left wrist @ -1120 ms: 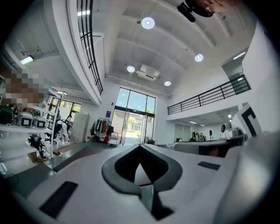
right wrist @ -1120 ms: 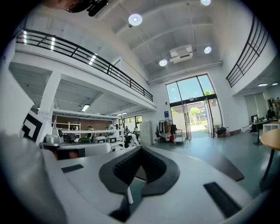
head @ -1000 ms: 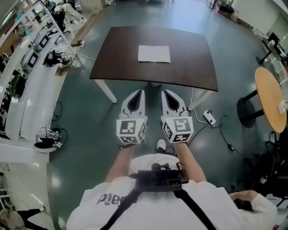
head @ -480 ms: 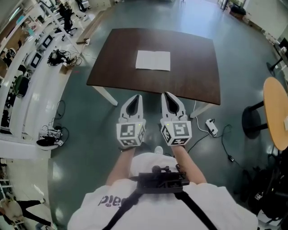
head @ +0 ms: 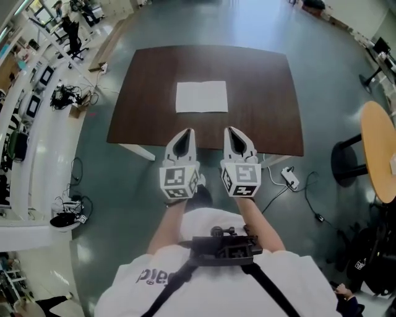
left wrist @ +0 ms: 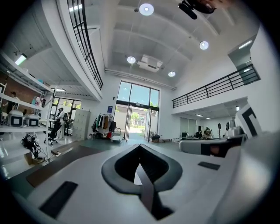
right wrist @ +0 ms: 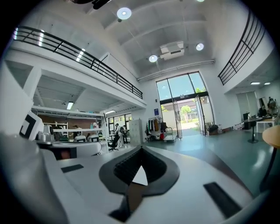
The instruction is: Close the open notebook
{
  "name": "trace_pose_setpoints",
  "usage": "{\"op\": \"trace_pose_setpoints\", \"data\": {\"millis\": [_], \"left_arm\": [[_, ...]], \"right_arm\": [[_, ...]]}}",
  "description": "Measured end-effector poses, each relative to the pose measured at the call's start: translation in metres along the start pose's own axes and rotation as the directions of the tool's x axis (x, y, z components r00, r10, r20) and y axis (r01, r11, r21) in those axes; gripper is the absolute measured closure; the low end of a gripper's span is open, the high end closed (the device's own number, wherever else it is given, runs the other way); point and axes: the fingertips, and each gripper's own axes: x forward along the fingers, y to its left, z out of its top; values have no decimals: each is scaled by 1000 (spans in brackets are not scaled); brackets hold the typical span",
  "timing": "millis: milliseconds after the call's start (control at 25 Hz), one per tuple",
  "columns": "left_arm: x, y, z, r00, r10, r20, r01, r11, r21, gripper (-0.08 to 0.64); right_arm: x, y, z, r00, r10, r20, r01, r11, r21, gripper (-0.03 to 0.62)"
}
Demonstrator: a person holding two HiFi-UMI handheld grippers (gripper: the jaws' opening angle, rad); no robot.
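On the dark table (head: 266, 99), mid-top, the open notebook (head: 202, 96) lies flat. Left gripper (head: 187, 132) and right gripper (head: 231, 131) both closed, empty, at near edge. Pages likely light, floppy; lift one outer edge.

A: What sort of hall is it?
B: Tall and white-walled, with a glossy grey-green floor (head: 105, 198), glass doors (left wrist: 137, 111) at the far end and round ceiling lamps (left wrist: 146, 9)
A: Furniture?
B: A dark brown table (head: 266, 86) in the middle, a round wooden table (head: 378, 148) on the right, white benches (head: 34, 161) along the left
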Motion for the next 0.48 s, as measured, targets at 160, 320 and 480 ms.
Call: {"op": "trace_pose_setpoints", "data": {"millis": [160, 320, 480], "left_arm": [[56, 29, 7, 1000, -25, -10, 24, 1000, -16, 554], [103, 50, 7, 998, -64, -24, 64, 998, -9, 554], [140, 75, -8, 994, -85, -69, 83, 996, -39, 554]], "right_arm": [[57, -10, 10, 999, -37, -20, 36, 998, -42, 589], [107, -19, 11, 997, -72, -20, 70, 996, -55, 589], [148, -25, 3, 995, -96, -25, 95, 994, -44, 589]]}}
